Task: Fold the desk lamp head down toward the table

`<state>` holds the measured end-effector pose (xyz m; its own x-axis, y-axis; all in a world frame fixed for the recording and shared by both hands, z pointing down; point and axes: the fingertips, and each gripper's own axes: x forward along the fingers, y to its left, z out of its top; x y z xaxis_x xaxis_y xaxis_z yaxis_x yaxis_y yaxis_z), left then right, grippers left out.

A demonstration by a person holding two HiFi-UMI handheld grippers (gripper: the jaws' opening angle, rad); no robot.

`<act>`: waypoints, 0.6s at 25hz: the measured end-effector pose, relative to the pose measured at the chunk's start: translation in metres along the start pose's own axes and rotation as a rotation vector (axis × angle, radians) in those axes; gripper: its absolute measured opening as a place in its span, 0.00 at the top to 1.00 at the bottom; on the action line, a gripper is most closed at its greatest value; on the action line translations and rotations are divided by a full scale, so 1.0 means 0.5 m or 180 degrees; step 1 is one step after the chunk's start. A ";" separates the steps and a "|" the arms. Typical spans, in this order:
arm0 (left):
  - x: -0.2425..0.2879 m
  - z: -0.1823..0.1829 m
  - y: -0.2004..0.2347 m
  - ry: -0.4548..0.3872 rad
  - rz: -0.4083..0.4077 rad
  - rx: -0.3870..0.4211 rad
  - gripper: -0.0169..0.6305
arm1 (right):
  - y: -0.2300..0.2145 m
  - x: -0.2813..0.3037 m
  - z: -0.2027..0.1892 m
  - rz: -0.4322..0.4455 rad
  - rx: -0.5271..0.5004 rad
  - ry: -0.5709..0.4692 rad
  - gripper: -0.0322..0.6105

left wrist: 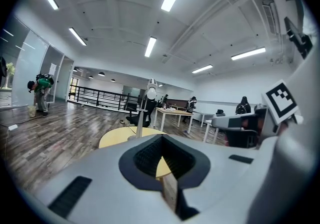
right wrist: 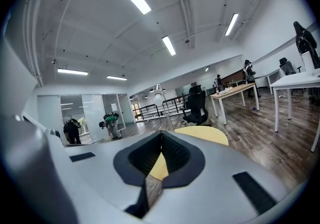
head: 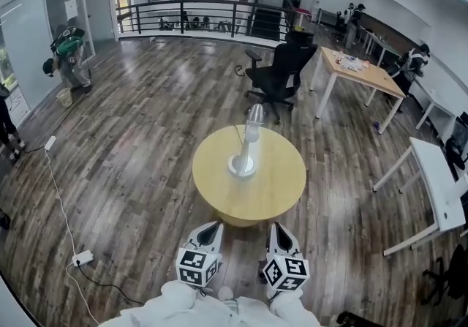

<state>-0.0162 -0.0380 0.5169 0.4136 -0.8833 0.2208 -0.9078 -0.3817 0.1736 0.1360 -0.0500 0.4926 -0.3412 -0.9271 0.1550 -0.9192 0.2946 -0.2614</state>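
Observation:
A white desk lamp (head: 246, 144) stands upright on a round yellow table (head: 278, 186), its head raised above the base. From the left gripper view the lamp (left wrist: 150, 92) shows far ahead over the table (left wrist: 115, 138); the right gripper view has the lamp (right wrist: 159, 95) and table (right wrist: 205, 134) too. My left gripper (head: 208, 228) and right gripper (head: 278, 229) hover side by side just short of the table's near edge, both shut with nothing between the jaws. Neither touches the lamp.
A black office chair (head: 281, 73) stands behind the round table, a wooden desk (head: 362, 69) to its right and a white desk (head: 439, 186) at far right. A power strip with cable (head: 82, 257) lies on the floor at left. People stand along the room's edges.

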 end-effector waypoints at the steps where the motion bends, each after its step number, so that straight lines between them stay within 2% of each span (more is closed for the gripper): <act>1: 0.015 0.002 0.005 0.0004 0.0016 -0.0005 0.98 | -0.010 0.013 0.003 0.0003 -0.0003 0.0006 0.93; 10: 0.120 0.026 0.059 0.0065 0.0102 -0.0058 0.98 | -0.057 0.121 0.023 -0.0002 0.0040 0.0051 0.93; 15: 0.188 0.044 0.086 0.0062 0.0068 -0.0034 0.98 | -0.082 0.185 0.032 -0.0043 0.0044 0.0056 0.93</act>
<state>-0.0180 -0.1437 0.5239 0.3955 -0.8857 0.2431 -0.9158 -0.3598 0.1787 0.1454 -0.1514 0.5026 -0.3323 -0.9268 0.1753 -0.9210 0.2787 -0.2721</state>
